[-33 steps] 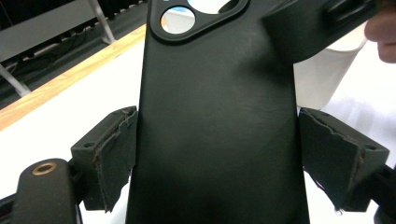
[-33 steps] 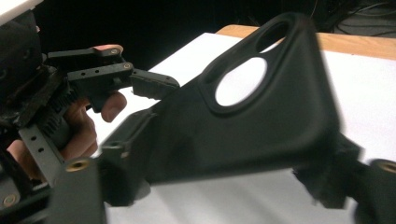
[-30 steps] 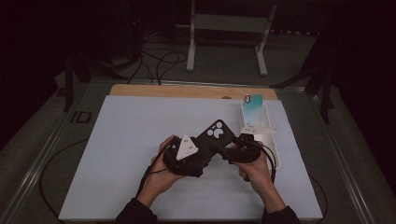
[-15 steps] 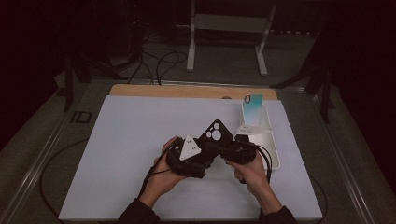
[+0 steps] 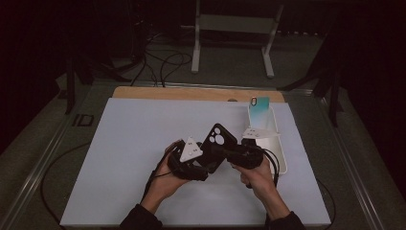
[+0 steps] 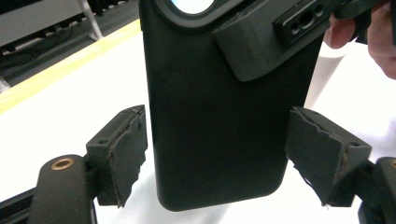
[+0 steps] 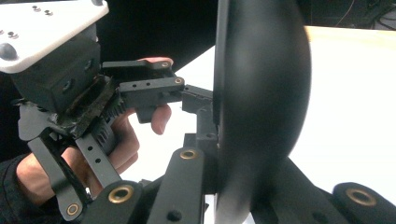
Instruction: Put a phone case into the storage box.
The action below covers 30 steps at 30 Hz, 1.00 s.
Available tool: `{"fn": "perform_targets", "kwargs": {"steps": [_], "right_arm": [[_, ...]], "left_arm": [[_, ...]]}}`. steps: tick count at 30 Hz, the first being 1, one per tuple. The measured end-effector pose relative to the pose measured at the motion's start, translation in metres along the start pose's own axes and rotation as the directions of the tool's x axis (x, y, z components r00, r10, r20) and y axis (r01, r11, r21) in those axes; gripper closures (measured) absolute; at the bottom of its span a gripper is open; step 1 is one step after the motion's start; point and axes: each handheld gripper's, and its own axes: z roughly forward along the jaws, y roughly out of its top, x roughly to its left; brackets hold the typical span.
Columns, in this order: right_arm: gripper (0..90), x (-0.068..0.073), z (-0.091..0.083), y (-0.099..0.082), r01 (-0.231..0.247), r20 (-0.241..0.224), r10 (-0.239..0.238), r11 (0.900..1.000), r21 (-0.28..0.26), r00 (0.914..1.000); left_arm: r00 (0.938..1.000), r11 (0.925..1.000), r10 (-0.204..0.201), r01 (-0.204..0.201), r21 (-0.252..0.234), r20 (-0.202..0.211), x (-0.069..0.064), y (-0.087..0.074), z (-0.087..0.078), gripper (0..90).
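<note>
**Phone case passes between 2 grippers above the mat**

The black phone case [image 5: 217,146] hangs in the air over the near middle of the white mat [image 5: 129,158], its long axis tilted up and away from the person, camera cutout at the far, upper end. In the left gripper view the case [image 6: 215,126] stands lengthwise between the 2 worn pads, rounded bottom edge toward the camera.

The right gripper [image 5: 234,154] is clamped on the case: its jaws have just been closing, and in the left gripper view 1 of its fingers [image 6: 261,46] lies flat across the case's back near the upper right corner. In its own view the case [image 7: 261,107] appears edge-on, pinched through its thin side.

The left gripper [image 5: 194,160] has its jaws apart around the lower half of the case. They have just been closing a little, yet the pads [image 6: 123,149] look to stand just beside the case's long edges rather than pressing on them; the left pad may be grazing.

So the case lies straight ahead of the left gripper, long axis running along its jaws, and the coming squeeze would take it across its width.

Farther right sits a white tray [image 5: 280,143] with a teal-backed phone [image 5: 259,109] propped at its far end.
</note>
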Motion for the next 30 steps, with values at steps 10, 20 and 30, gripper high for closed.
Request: {"fn": "perform_targets", "kwargs": {"steps": [10, 20, 30], "right_arm": [[86.6, -0.001, -0.007, 0.0, 0.034, 0.013, -0.034, 0.9994, -0.006, 0.9993], [86.4, 0.003, -0.01, 0.003, 0.075, -0.025, -0.075, 0.9971, -0.011, 0.9968], [86.3, 0.009, -0.009, 0.004, 0.114, -0.125, -0.115, 0.9933, -0.021, 0.9855]], "left_arm": [[0.9992, 0.9993, -0.036, 0.035, 0.014, 0.018, 0.011, -0.011, -0.012, 17.6], [0.9928, 0.996, -0.089, 0.088, 0.016, 0.081, 0.019, -0.022, -0.018, 16.8], [0.9829, 0.9959, -0.088, 0.083, 0.035, 0.162, 0.017, -0.024, -0.013, 21.2]]}}
